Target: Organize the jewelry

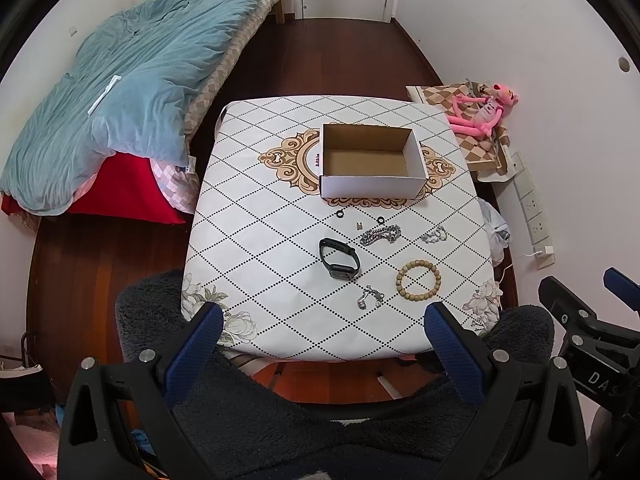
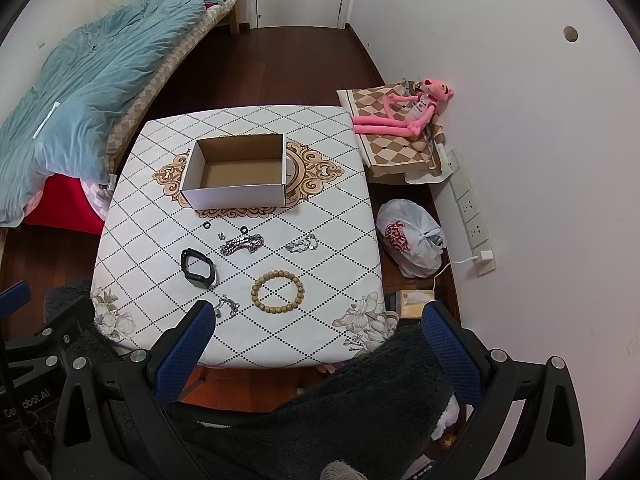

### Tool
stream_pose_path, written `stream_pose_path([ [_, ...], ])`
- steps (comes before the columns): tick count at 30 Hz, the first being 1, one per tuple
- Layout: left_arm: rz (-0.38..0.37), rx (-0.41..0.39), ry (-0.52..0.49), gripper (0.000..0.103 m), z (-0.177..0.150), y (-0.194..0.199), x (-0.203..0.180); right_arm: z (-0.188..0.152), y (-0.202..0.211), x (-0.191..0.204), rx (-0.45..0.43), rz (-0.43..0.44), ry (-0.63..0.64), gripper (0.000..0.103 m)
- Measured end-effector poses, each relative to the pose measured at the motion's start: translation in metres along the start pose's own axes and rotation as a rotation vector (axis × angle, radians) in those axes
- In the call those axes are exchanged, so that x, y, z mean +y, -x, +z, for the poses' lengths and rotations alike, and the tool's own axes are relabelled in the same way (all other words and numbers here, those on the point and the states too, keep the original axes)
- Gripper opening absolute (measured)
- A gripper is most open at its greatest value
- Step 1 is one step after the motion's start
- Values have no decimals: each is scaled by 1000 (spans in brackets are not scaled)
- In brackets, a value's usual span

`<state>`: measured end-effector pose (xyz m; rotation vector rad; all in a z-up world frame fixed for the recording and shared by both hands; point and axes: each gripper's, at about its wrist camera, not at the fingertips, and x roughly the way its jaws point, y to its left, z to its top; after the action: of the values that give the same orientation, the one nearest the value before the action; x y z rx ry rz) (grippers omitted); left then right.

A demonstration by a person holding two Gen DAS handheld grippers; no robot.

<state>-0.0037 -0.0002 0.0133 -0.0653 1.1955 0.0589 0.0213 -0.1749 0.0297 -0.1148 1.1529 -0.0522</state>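
Your left gripper (image 1: 322,330) hangs above the near edge of the desk (image 1: 256,240) with its blue fingers (image 1: 200,344) spread wide and nothing between them. Your right gripper (image 2: 316,330) is in the same state, fingers (image 2: 448,344) wide apart and empty, held over the near right corner of the desk; from the left wrist view you can see part of it at the far right.

The cardboard box (image 1: 372,160) sits open and empty on the ornate medallion in the middle of the patterned cloth, beyond all the jewelry. Just in front of it lie two small black rings (image 1: 340,213), well apart from each other, with a tiny silver piece (image 1: 359,225) between them. Nearer to you, a silver chain bracelet (image 1: 379,235) lies bunched up, and a second, smaller silver bracelet (image 1: 434,235) sits to its right. The black watch (image 1: 339,258) rests on its side left of the chain. The wooden bead bracelet (image 1: 419,280) lies flat as an open circle to the right of the watch, and a small silver chain (image 1: 370,297) lies closest to you, near the left finger of your right gripper in the right wrist view.

A bed with a blue quilt (image 1: 132,80) stands to the left, and a pink plush toy (image 2: 408,112) lies on a checked cushion by the right wall.
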Motion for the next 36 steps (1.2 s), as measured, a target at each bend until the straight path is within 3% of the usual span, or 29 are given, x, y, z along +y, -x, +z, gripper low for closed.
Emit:
stream_pose_path([
  [30, -12, -16, -5, 102, 8, 3, -8, 4, 11, -3, -34, -7, -6, 103],
  [36, 32, -37, 8, 102, 24, -30, -1, 14, -27, -9, -11, -22, -61, 103],
])
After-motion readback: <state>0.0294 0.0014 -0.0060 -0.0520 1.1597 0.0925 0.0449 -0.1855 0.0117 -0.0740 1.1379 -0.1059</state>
